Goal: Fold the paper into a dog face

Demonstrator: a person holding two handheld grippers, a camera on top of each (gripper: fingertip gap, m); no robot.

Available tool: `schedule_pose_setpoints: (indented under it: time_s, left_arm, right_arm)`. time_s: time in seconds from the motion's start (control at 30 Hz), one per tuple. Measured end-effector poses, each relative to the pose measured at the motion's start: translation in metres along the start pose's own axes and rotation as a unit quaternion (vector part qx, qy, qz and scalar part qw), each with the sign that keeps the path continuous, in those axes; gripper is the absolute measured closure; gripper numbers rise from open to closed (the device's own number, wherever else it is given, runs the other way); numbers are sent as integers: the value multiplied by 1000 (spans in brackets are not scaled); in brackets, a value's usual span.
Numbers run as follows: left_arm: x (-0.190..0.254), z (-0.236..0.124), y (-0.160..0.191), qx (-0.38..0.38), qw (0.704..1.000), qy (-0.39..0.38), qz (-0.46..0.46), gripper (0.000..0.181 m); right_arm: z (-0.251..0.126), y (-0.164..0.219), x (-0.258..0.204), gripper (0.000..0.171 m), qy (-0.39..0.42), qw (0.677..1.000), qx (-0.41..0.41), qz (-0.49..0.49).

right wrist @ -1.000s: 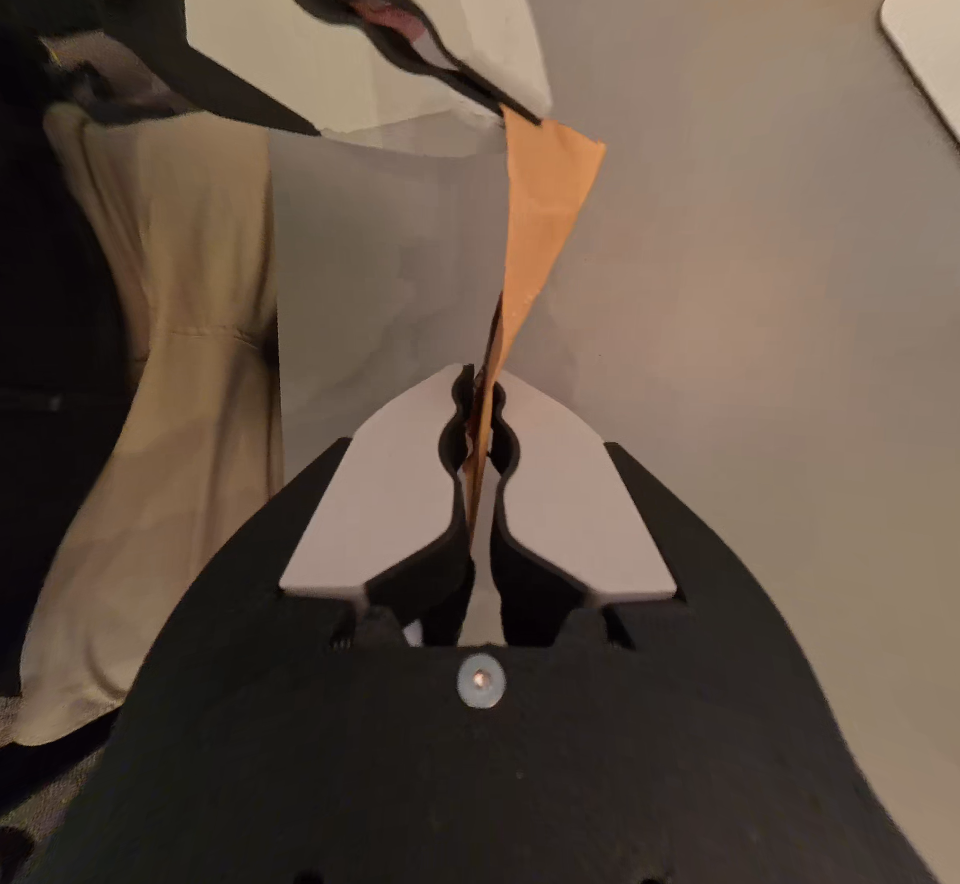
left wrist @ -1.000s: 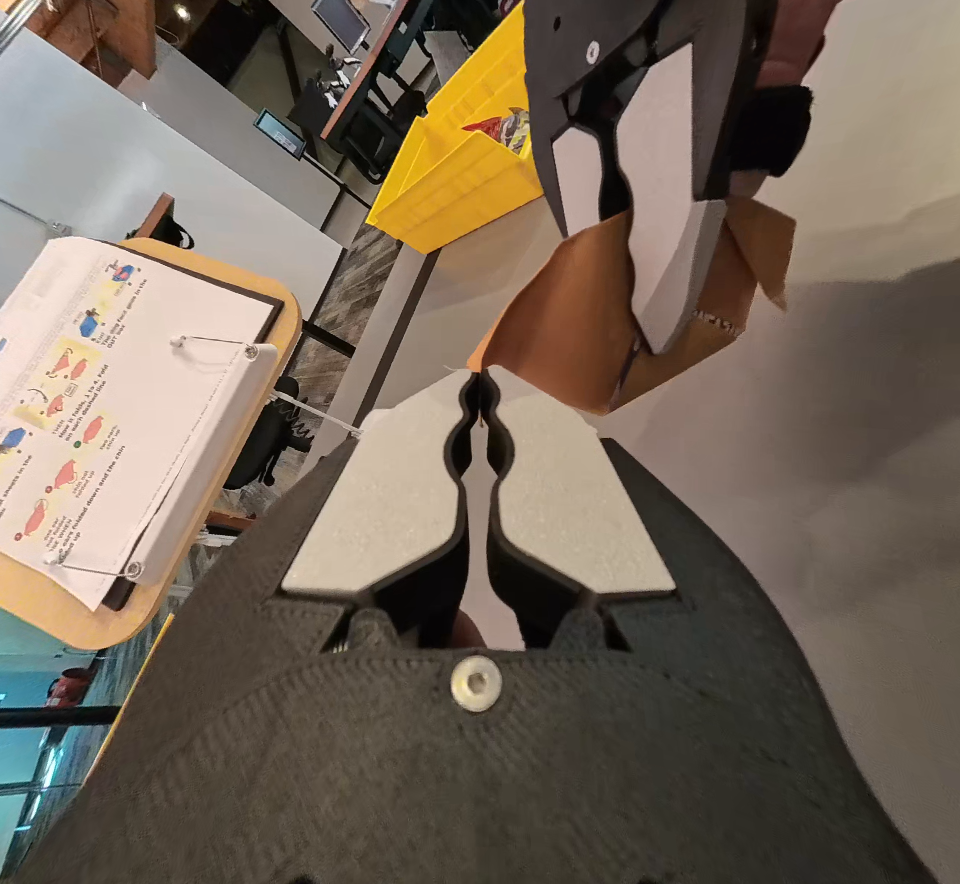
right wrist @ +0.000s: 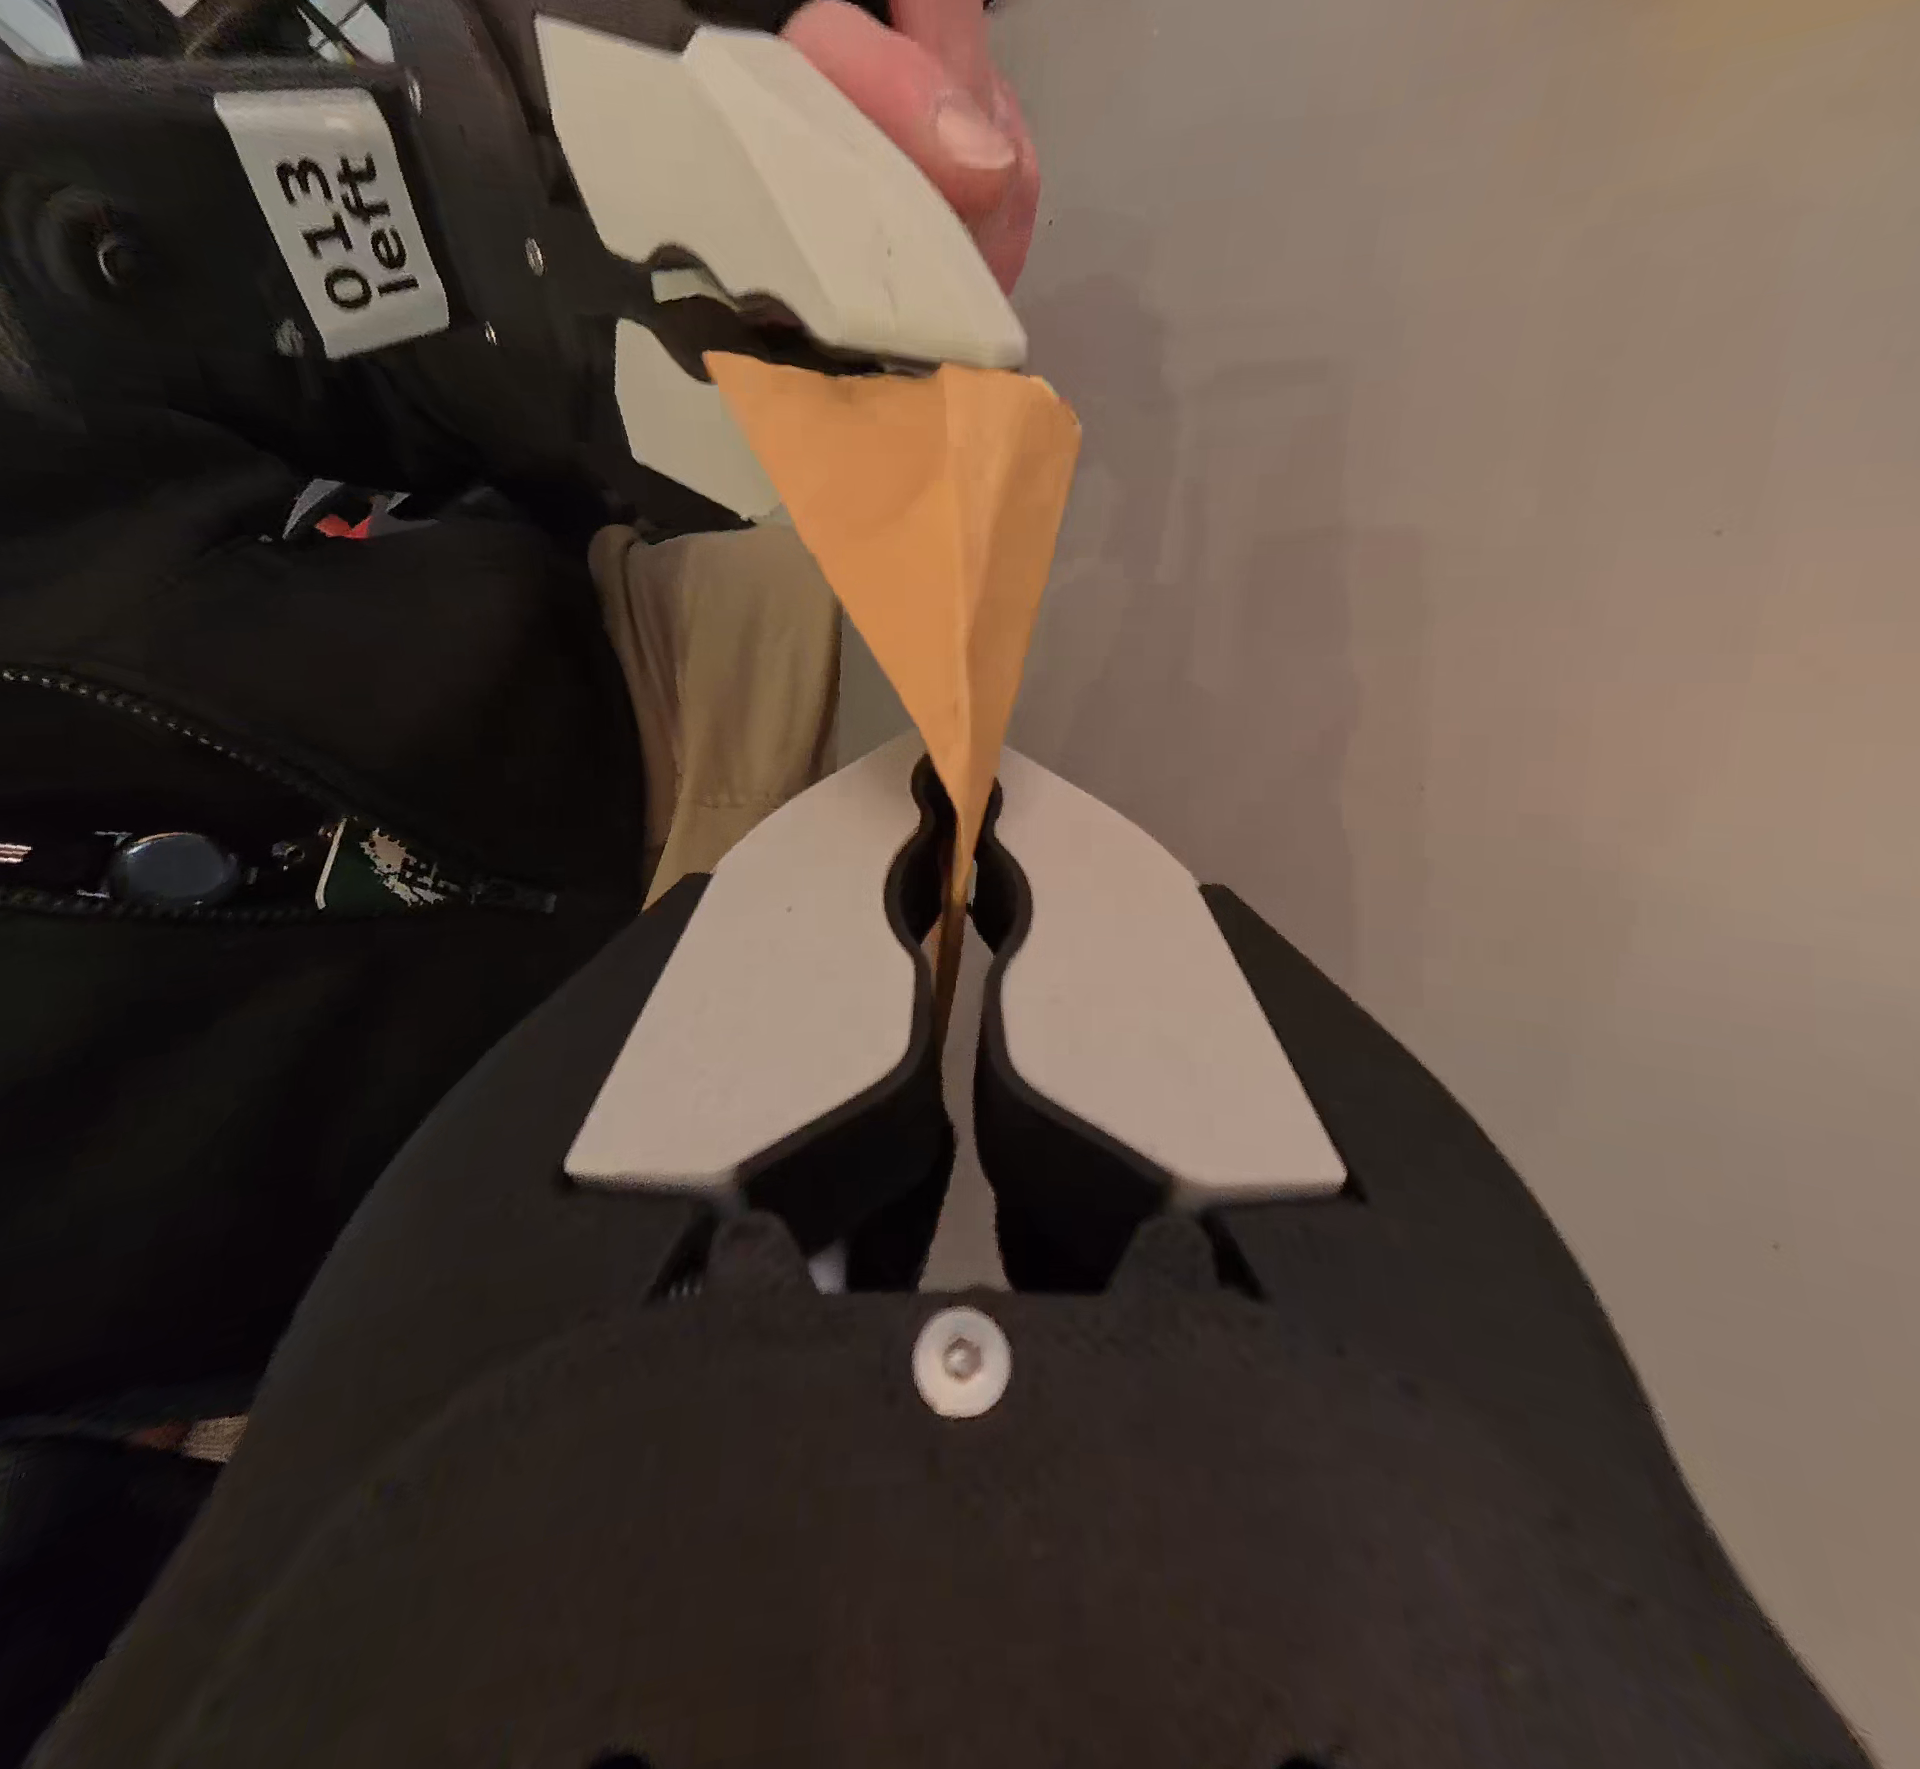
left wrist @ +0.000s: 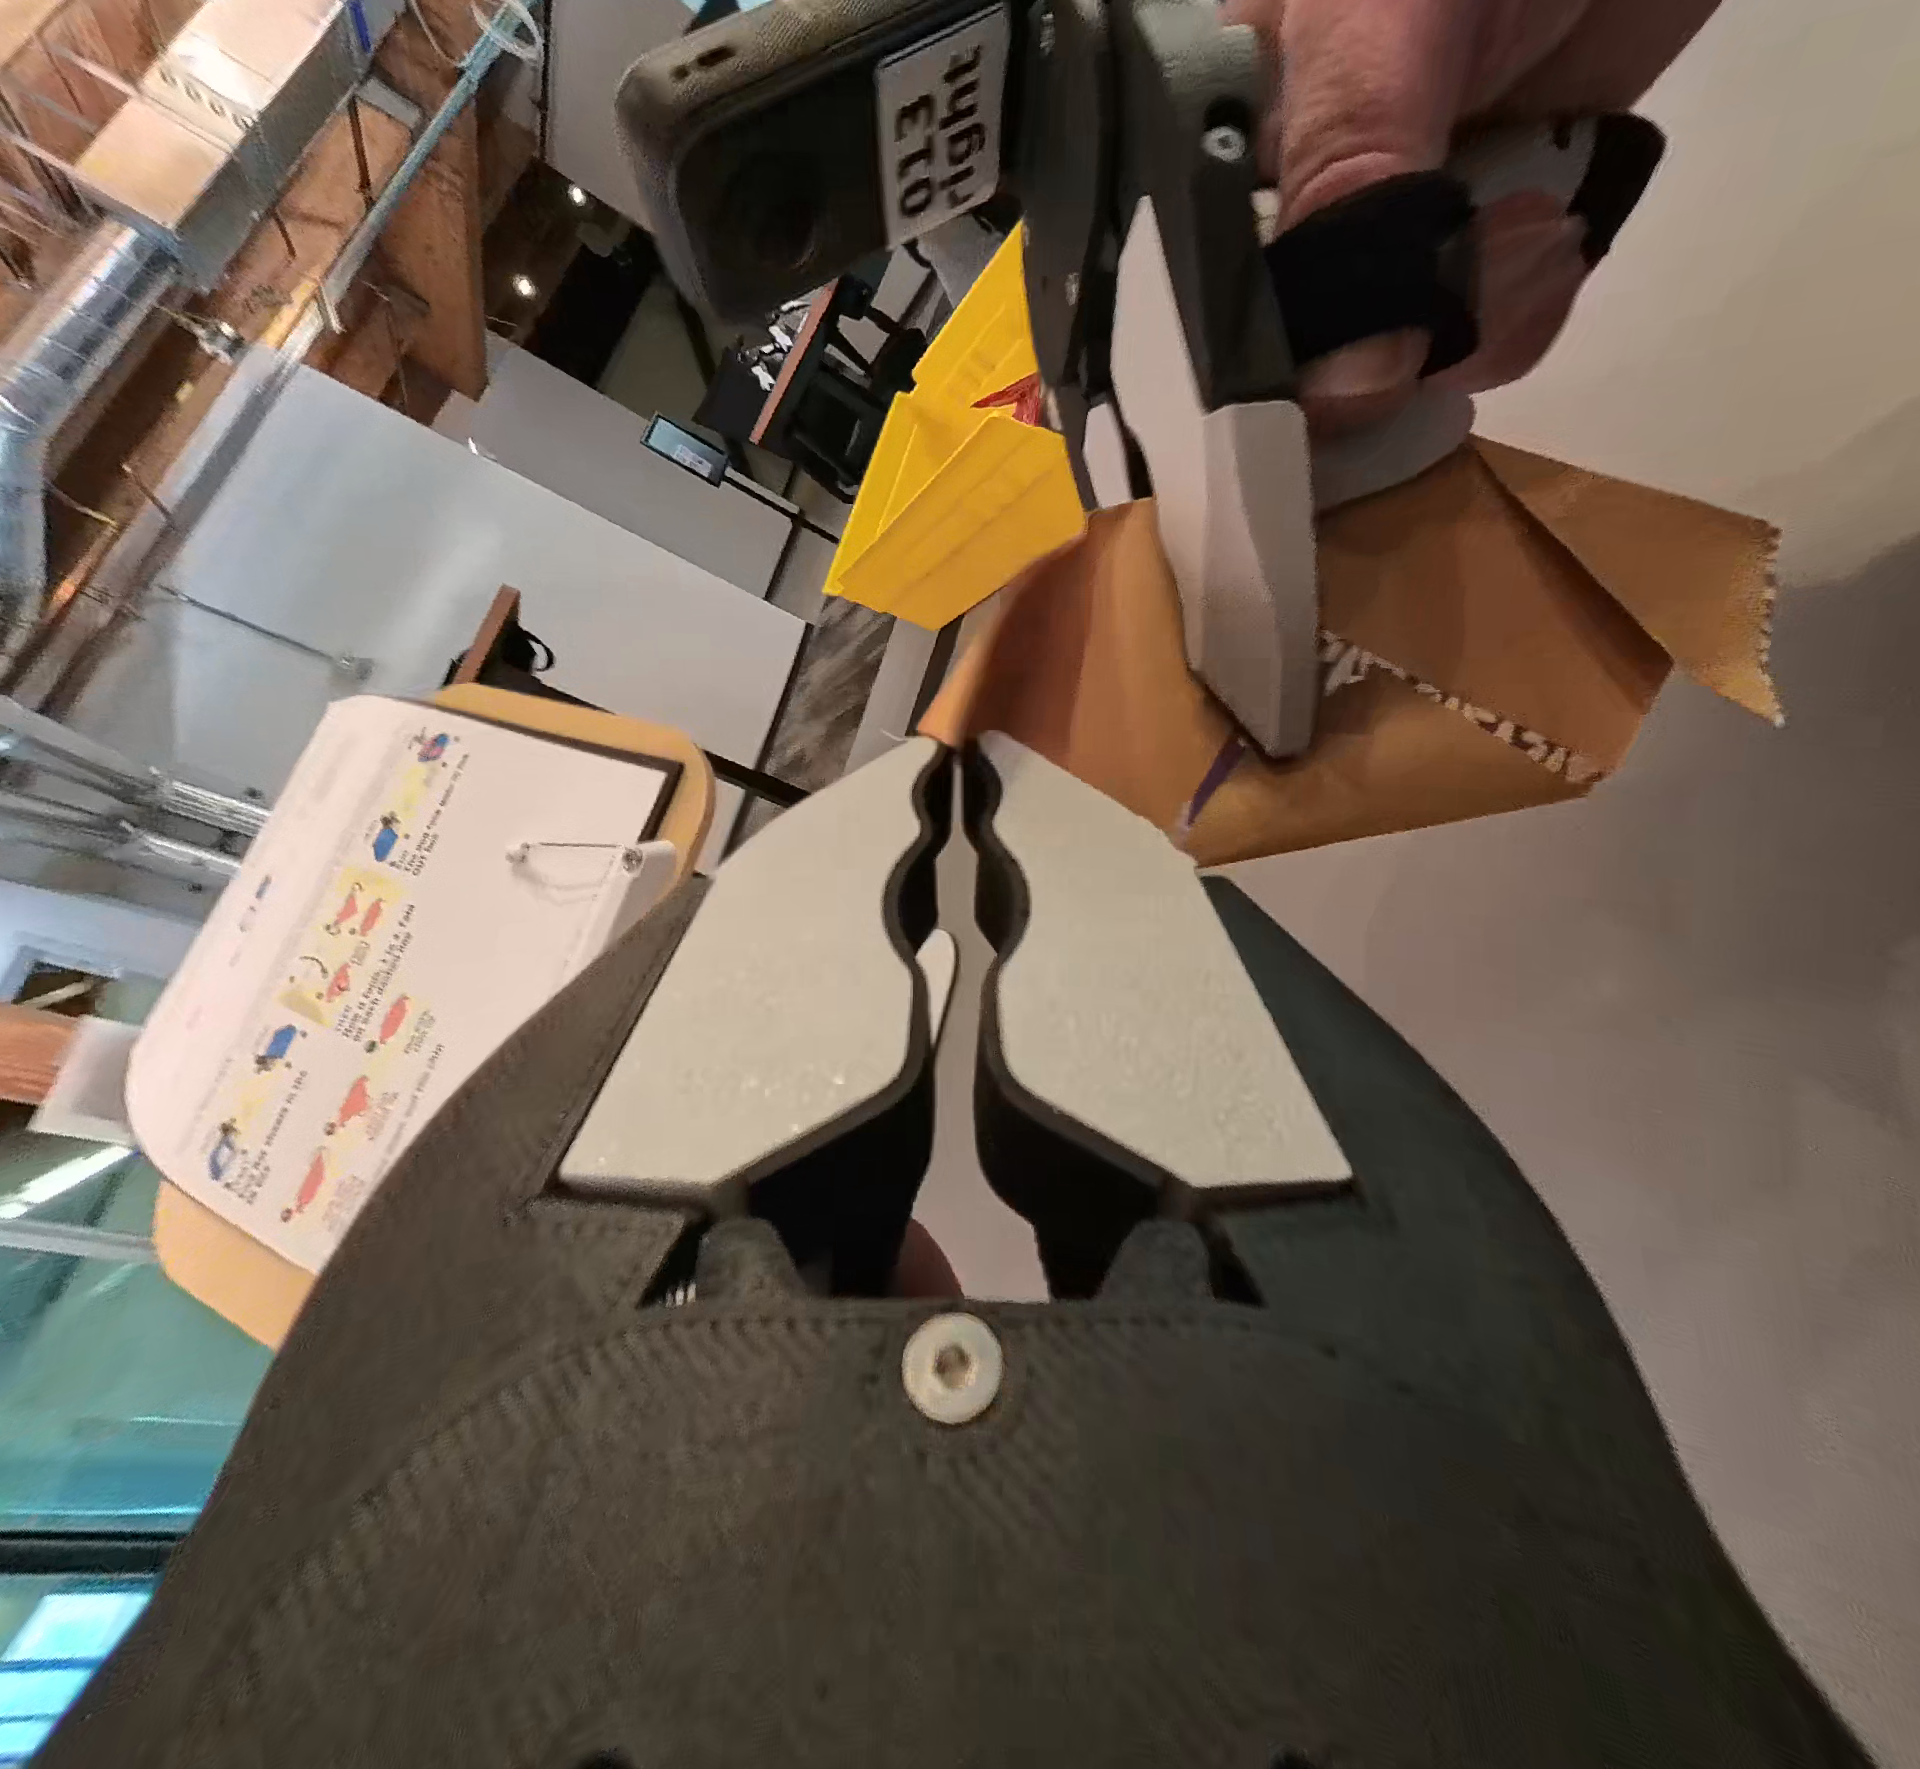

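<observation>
Since a second ago, both grippers have been tilted back, so more of the room is seen, while the folded brown paper (right wrist: 940, 576) is held aloft between them above the grey tabletop (right wrist: 1507, 576). Closest in, the right gripper (right wrist: 958, 789) is clamped on one paper corner, and farther off the left gripper (right wrist: 862, 358) is pinched on the opposite edge. Thin, light and easily torn, the paper is best gripped on layered folds; nothing obstructs, though a printed instruction sheet (left wrist: 405, 971) and yellow bin (left wrist: 956, 514) stand beyond.
</observation>
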State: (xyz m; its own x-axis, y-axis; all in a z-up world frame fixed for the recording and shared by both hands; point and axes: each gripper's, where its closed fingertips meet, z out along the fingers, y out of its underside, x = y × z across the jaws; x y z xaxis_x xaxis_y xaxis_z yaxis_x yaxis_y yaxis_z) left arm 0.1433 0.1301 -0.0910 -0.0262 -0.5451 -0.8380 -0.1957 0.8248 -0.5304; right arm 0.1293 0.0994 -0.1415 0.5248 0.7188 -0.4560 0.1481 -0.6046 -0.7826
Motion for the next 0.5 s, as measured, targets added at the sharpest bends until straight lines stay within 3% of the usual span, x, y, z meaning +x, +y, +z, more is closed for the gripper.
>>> schedule_pose_setpoints:
  time_s: [0.03, 0.4, 0.5]
  left_arm:
    - [2, 0, -1, -2, 1000, -3, 18, 181]
    - [15, -5, 5, 12, 997, 6, 81, 181]
    - [15, -8, 6, 23, 998, 20, 57, 167]
  right_arm:
    - [0, -1, -1, 171, -3, 1000, 3, 2]
    - [-9, -2, -2, 171, -11, 1000, 15, 21]
    - [-12, -5, -4, 171, -16, 999, 24, 18]
